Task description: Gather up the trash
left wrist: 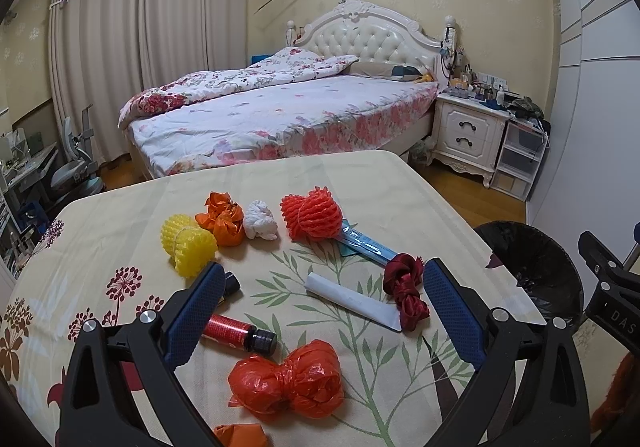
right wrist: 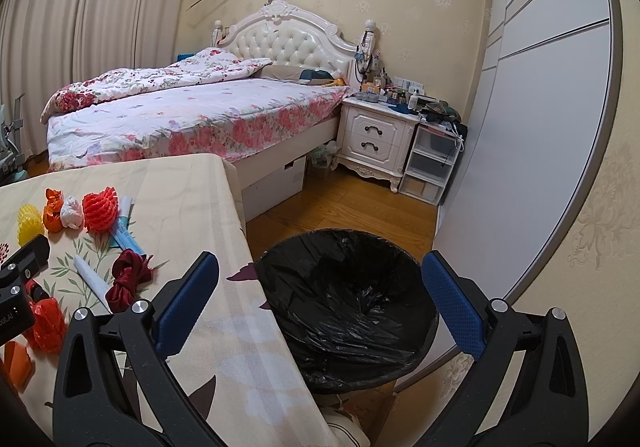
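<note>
Left tool [left wrist: 320, 311]: blue-padded fingers spread wide, nothing between them — it hangs above the near part of the surface, over the trash.
Right tool [right wrist: 320, 303]: fingers likewise spread and bare, held over the mouth of the bin.
Surface [left wrist: 140, 207]: cream cloth printed with green leaves and dark red flowers; the trash lies scattered on it.
Red plastic bag [left wrist: 286, 379]: crumpled and knotted in the middle, nearest the left wrist camera, between the left tool's fingers in that view.
Small bottle [left wrist: 240, 331]: red label, black cap, lying on its side just beside the left finger, partly hidden by it.
White paper tube [left wrist: 352, 301]: lying flat, its far right end touching the dark red ribbon [left wrist: 404, 293], which is knotted in a bundle close to the right finger.
Blue packet [left wrist: 366, 245]: long, flat, partly under the red foam net [left wrist: 312, 215].
Far row: yellow foam net [left wrist: 186, 243], orange wad [left wrist: 222, 219] and white wad [left wrist: 260, 221], side by side, the orange one touching the yellow net.
Orange scrap [left wrist: 240, 435]: at the near edge, only partly in view.
Bin [right wrist: 348, 303]: round, lined with a black bag, standing on the wooden floor just beside the surface's right edge — nothing clear to see inside the liner.
Room: a bed [right wrist: 192, 115] with flowered bedding beyond the surface, a white nightstand [right wrist: 376, 139] beside it.
</note>
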`<state>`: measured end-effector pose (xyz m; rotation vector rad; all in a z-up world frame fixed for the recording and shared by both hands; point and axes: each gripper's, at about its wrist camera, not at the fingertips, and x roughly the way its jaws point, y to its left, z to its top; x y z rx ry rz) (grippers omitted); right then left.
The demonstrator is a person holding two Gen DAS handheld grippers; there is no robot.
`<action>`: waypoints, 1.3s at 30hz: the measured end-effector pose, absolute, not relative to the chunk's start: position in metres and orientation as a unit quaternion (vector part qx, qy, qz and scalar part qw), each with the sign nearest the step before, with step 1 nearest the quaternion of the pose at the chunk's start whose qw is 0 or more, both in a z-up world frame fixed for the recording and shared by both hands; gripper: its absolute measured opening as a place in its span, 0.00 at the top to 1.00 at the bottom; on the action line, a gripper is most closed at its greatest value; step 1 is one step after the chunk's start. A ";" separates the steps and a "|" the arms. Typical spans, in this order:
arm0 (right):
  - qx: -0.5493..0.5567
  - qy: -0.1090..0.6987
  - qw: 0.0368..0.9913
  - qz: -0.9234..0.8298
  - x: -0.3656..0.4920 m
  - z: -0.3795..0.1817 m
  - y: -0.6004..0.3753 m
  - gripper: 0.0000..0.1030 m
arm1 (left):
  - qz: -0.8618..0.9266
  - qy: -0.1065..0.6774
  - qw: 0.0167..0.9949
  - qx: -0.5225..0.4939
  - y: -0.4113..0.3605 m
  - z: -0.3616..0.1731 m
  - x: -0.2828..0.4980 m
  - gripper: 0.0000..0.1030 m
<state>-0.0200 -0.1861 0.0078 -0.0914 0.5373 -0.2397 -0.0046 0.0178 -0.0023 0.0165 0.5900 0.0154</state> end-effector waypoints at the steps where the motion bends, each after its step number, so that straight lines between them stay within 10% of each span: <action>1: -0.045 0.265 0.956 -0.118 -0.020 0.008 -0.186 0.04 | 0.008 0.290 0.957 0.009 0.017 -0.002 -0.004 0.06; 34: -0.041 0.275 0.954 -0.109 -0.011 -0.002 -0.168 0.05 | 0.009 0.292 0.956 0.012 0.021 -0.005 -0.005 0.07; 39: -0.036 0.283 0.953 -0.100 -0.009 -0.003 -0.167 0.19 | 0.018 0.301 0.953 0.011 0.033 -0.010 -0.007 0.30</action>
